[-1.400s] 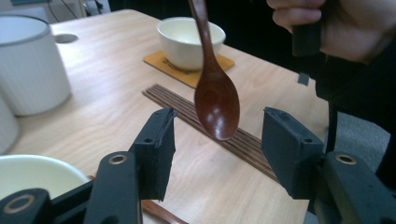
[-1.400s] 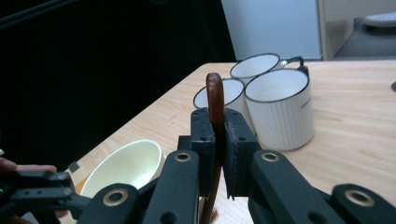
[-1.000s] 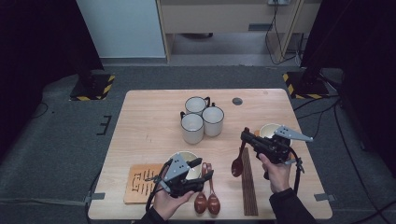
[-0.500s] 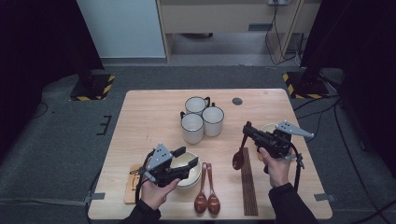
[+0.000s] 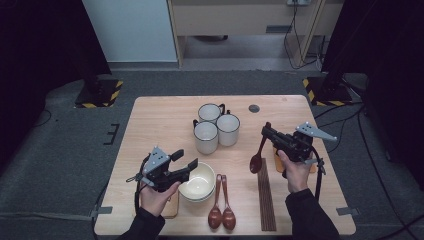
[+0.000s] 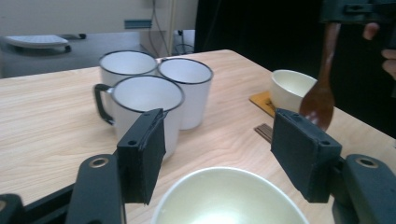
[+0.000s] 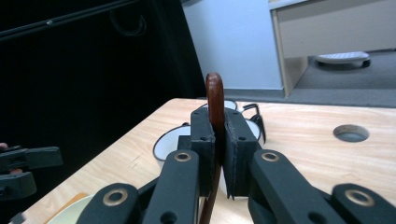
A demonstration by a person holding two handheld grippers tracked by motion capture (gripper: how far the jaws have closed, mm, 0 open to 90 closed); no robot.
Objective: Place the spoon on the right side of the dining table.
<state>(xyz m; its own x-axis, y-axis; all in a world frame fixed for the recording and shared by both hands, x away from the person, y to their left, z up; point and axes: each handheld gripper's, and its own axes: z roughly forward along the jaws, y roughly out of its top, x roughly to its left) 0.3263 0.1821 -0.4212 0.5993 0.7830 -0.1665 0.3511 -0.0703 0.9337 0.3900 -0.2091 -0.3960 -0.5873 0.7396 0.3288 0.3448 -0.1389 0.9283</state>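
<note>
While the right gripper [image 5: 266, 132] is clamping a spoon [image 5: 258, 156] that is hanging bowl-down at the right, the left gripper [image 5: 192, 165], jaws apart and just opening wider, is hovering at the near bowl [image 5: 200, 184], leaving that bowl free beneath.
</note>
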